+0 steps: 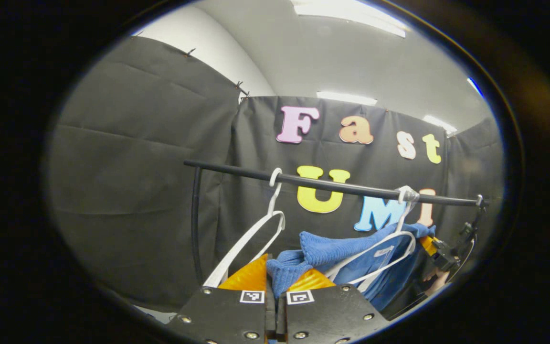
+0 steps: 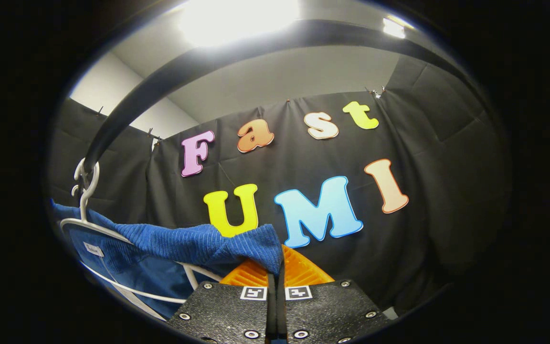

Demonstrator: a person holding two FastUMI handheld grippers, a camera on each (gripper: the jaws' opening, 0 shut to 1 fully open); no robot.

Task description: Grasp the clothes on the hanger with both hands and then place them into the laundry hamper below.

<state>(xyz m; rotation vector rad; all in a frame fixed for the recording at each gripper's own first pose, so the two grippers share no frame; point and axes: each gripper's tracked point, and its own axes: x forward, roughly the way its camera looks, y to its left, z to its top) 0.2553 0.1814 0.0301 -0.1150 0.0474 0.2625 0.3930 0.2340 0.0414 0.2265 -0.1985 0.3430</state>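
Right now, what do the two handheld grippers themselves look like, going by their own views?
In the left gripper view, the left gripper shows two dark, flat, textured plates with round silver screws, each carrying a small square black-and-white marker near its inner top corner. The right gripper has the same build in the right gripper view: paired dark grainy plates, silver screws, one square marker each. No cables are visible on either.

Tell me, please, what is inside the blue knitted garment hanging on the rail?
A white plastic hanger runs through the blue knitted garment, hooked over the black rail. A small label shows inside; fabric hides the rest.
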